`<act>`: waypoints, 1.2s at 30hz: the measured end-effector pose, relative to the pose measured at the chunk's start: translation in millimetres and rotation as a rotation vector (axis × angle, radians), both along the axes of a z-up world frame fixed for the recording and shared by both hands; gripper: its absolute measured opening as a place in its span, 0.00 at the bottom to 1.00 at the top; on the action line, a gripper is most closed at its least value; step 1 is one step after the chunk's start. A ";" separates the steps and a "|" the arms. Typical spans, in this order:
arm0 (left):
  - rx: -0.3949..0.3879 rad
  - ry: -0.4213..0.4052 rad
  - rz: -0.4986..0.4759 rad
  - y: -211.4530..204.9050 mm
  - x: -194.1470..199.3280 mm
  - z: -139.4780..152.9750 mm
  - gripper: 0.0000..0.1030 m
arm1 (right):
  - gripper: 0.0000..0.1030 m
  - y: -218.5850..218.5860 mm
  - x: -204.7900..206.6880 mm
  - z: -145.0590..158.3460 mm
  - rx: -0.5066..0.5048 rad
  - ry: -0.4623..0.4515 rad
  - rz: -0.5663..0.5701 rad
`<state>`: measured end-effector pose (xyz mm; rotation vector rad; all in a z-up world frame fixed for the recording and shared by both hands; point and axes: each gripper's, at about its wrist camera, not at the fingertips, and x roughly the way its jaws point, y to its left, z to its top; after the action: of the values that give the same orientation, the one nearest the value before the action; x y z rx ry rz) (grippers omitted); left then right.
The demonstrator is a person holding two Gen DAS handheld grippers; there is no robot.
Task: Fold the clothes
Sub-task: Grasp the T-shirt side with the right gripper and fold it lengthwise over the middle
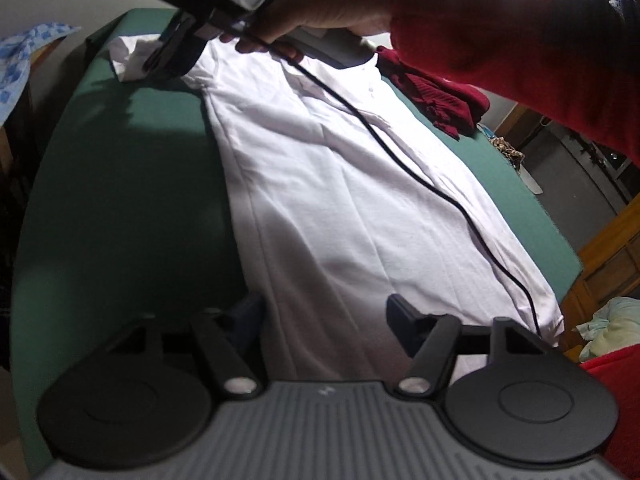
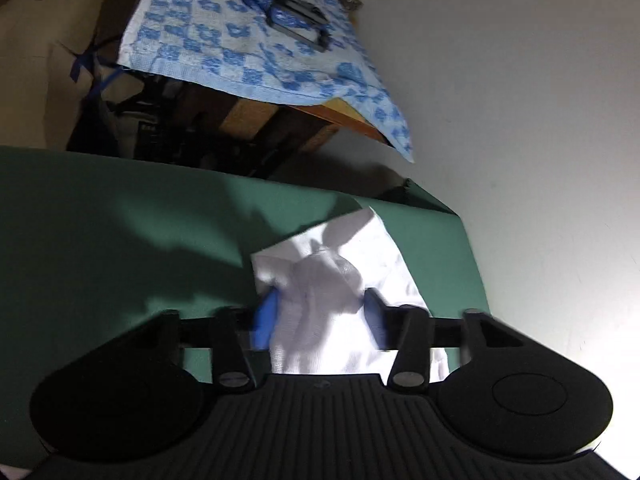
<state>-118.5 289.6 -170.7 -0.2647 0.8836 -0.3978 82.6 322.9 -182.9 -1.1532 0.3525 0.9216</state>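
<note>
In the left wrist view, the left gripper (image 1: 326, 322) hangs over the near hem of one white cotton shirt (image 1: 320, 184) spread flat along the green-covered counter (image 1: 132, 184); its jaws stand apart, one finger on either side of the cloth's edge, pressing nothing. Across the counter a hand (image 1: 320, 12) in a red knitted sleeve (image 1: 500, 28) holds the right gripper (image 1: 166, 56) tipped steeply down onto the shirt's far sleeve, a black cable (image 1: 400, 152) trailing back over the fabric. One dark red garment (image 1: 436, 96) lies bunched at the counter's far edge. In the right wrist view, the right gripper (image 2: 320, 316) is blurred; a bunch of the white sleeve lies between its two blue-padded fingers (image 2: 266, 320), the jaws closed on it. One blue-and-white patterned towel (image 2: 260, 40) drapes a wooden surface beyond.
</note>
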 end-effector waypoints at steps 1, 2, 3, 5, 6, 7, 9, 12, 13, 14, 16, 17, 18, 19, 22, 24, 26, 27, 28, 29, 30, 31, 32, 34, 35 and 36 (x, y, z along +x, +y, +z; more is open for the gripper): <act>0.001 -0.001 0.011 1.5 -0.5 -0.3 0.55 | 0.01 -0.2 3.5 5.6 0.015 0.024 -0.016; -0.008 0.003 0.023 4.5 -0.2 -0.7 0.49 | 0.01 -1.5 6.6 12.0 0.038 0.041 -0.032; -0.024 0.014 0.037 8.0 0.6 -1.8 0.38 | 0.01 -3.1 9.5 17.5 0.056 0.046 -0.045; -0.065 0.043 0.070 15.7 3.2 -5.2 0.09 | 0.02 -8.3 17.9 28.9 0.103 0.074 -0.080; -0.090 0.062 0.091 20.0 4.9 -7.7 0.03 | 0.02 -12.2 23.6 35.1 0.132 0.099 -0.110; -0.115 0.081 0.112 24.3 6.7 -10.2 0.03 | 0.02 -16.9 30.4 40.9 0.166 0.126 -0.145; -0.129 0.091 0.137 25.0 6.4 -11.0 0.00 | 0.02 -30.1 46.5 50.9 0.248 0.182 -0.230; -0.104 0.089 0.154 15.7 6.6 -7.3 0.00 | 0.02 -66.6 69.1 61.3 0.413 0.281 -0.385; -0.092 0.087 0.155 10.6 7.7 -5.0 0.00 | 0.02 -82.3 75.8 64.0 0.479 0.316 -0.441; -0.097 0.084 0.154 5.8 9.5 -1.7 0.00 | 0.02 -97.9 82.6 66.8 0.544 0.352 -0.496; -0.112 0.059 0.146 -5.6 13.8 9.3 0.00 | 0.03 -138.3 95.4 71.9 0.709 0.430 -0.606; -0.110 0.042 0.134 -14.0 16.5 16.1 0.00 | 0.03 -161.1 100.2 74.0 0.800 0.464 -0.656; -0.106 0.024 0.123 -22.5 19.2 23.1 0.00 | 0.03 -184.9 103.3 75.5 0.892 0.492 -0.702; -0.103 0.007 0.111 -31.1 21.9 30.0 0.00 | 0.03 -208.4 105.5 76.1 0.978 0.513 -0.745; -0.115 -0.011 0.062 -62.3 29.3 44.5 0.00 | 0.03 -268.1 103.9 61.3 1.103 0.568 -0.872; -0.096 -0.016 0.018 -86.0 32.3 47.9 0.00 | 0.05 -306.7 102.0 49.6 1.171 0.607 -0.958; -0.048 -0.013 -0.030 -113.9 35.2 46.6 0.00 | 0.14 -342.0 99.6 37.1 1.213 0.642 -1.045; -0.024 -0.001 -0.044 -124.3 36.6 42.7 0.01 | 0.21 -354.4 97.6 29.7 1.193 0.652 -1.089; 0.000 0.012 -0.058 -134.4 38.0 38.7 0.01 | 0.23 -365.5 93.6 25.7 1.175 0.641 -1.112; 0.023 0.033 -0.068 -142.2 39.2 34.0 0.01 | 0.23 -375.1 87.3 25.3 1.161 0.605 -1.112; 0.039 0.048 -0.071 -147.1 39.1 30.4 0.01 | 0.24 -380.7 80.0 27.5 1.139 0.557 -1.091; 0.054 0.063 -0.074 -151.7 38.9 26.8 0.01 | 0.29 -382.0 71.7 32.5 1.106 0.496 -1.047; 0.062 0.069 -0.070 -153.1 37.6 25.3 0.01 | 0.33 -382.2 62.1 38.6 1.070 0.437 -0.982; 0.075 0.079 -0.060 -155.3 34.9 22.6 0.01 | 0.45 -365.9 48.7 51.6 0.952 0.347 -0.766; 0.079 0.086 -0.052 -157.4 33.0 21.4 0.02 | 0.45 -348.8 42.5 54.0 0.859 0.303 -0.642; 0.078 0.096 -0.045 -157.8 32.2 20.0 0.02 | 0.46 -330.6 33.4 52.6 0.756 0.253 -0.518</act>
<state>-86.3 131.8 -150.7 -0.1941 0.9984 -0.3939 116.0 -7.7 -130.3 -0.2261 0.4292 0.6425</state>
